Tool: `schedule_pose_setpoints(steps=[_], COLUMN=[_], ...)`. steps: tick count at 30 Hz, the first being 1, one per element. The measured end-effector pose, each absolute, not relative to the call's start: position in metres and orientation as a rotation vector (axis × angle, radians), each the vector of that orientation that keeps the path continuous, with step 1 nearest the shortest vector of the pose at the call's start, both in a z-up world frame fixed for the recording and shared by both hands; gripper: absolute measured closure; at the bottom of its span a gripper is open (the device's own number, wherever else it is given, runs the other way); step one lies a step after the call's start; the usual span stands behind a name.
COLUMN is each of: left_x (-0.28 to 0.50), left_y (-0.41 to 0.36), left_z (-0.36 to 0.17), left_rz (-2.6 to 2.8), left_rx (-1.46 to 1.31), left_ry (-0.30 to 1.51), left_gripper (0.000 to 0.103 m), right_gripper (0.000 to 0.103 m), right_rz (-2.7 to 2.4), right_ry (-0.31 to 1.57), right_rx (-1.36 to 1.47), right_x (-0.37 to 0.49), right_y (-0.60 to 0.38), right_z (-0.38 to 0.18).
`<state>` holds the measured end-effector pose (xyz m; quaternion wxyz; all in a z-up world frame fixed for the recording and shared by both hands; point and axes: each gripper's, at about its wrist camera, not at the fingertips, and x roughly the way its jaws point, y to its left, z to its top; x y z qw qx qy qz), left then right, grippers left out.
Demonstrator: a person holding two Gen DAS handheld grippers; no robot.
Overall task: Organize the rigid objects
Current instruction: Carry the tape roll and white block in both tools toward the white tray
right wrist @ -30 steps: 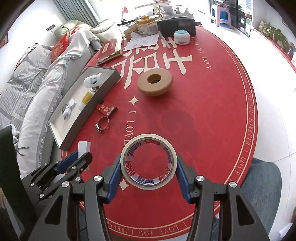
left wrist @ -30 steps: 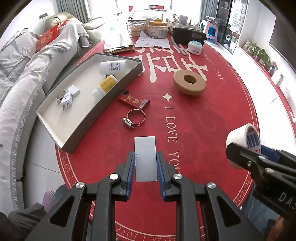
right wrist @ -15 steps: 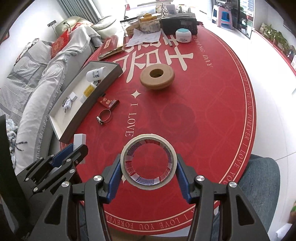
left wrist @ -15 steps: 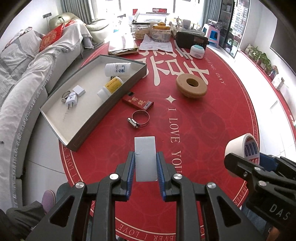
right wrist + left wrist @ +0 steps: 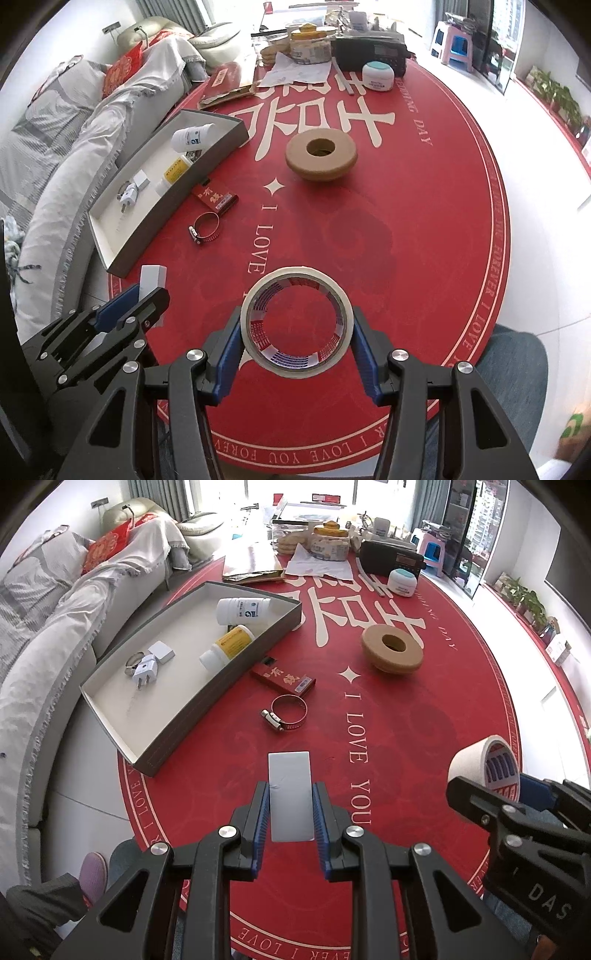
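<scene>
Red round table [image 5: 424, 720], sofa alongside. Left gripper [image 5: 290, 808] held level above near edge, jaws clamped on flat grey-white block [image 5: 290, 794]. Right gripper [image 5: 295, 332] beside it, jaws pinching masking tape roll [image 5: 295, 326], apparently clear of cloth. Grey tray [image 5: 236, 672] ahead-left, well apart.

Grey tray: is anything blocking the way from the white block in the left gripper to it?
Nothing visible blocks it. The left gripper holds the white block above bare red cloth. The grey tray lies ahead-left, its near end unoccupied. The hose clamp and red box lie right of that line.
</scene>
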<state>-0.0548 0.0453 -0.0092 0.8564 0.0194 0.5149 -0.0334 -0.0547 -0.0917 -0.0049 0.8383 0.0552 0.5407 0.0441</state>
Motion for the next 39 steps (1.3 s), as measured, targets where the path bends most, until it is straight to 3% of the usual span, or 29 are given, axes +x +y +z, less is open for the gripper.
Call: schedule_pose_setpoints(steps=[39], left_x=[-0.028], left_y=[0.103], left_z=[-0.026], left_rz=[0.023], left_rx=[-0.104], left_ry=[1.131], left_gripper=[0.078], right_gripper=[0.048], right_rz=[0.056], right_ry=[1.123], right_rx=[-0.290], right_x=[-0.002], right_y=[-0.024], right_z=[-0.022])
